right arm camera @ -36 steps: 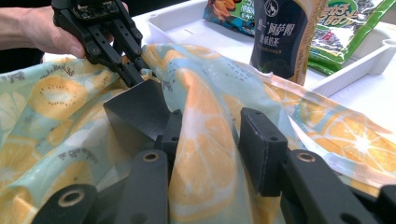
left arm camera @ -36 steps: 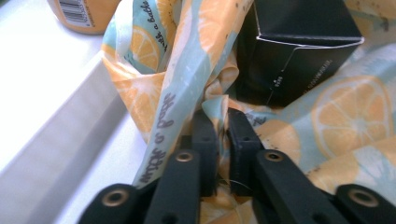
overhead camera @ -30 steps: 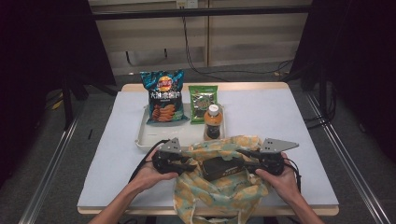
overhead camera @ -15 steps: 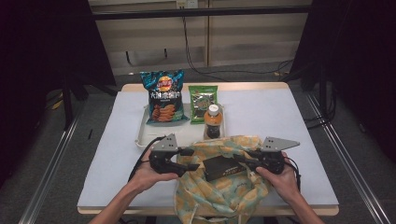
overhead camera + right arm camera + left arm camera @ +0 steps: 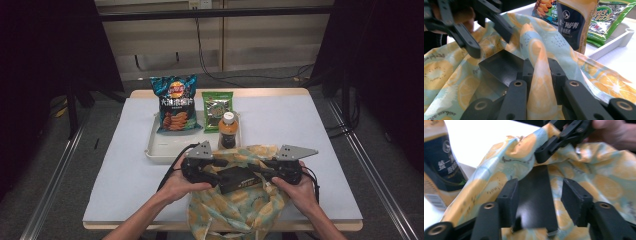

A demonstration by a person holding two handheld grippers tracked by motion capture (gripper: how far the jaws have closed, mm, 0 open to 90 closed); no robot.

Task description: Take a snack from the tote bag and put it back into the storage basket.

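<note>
A fabric bag (image 5: 235, 212) printed with citrus slices lies at the table's front edge. A black box (image 5: 241, 180) rests in its open mouth. My left gripper (image 5: 216, 178) points right at the box. In the left gripper view the box (image 5: 536, 202) lies between the jaws of my left gripper (image 5: 540, 183), which stand open with a gap beside it; they have just widened, then eased in slightly. My right gripper (image 5: 540, 62) is shut on a fold of the bag's rim (image 5: 537, 47), having just been closing. It (image 5: 264, 175) faces left.
Behind the bag a white tray (image 5: 155, 150) holds a blue chips bag (image 5: 175, 105), a green seaweed packet (image 5: 217, 107) and a bottle (image 5: 228, 131) standing right at the bag's far edge. White table cover extends left and right of the bag.
The left gripper has shifted right toward the box and its jaws stand wider than a second ago. The right gripper has stayed put on the bag's rim.
</note>
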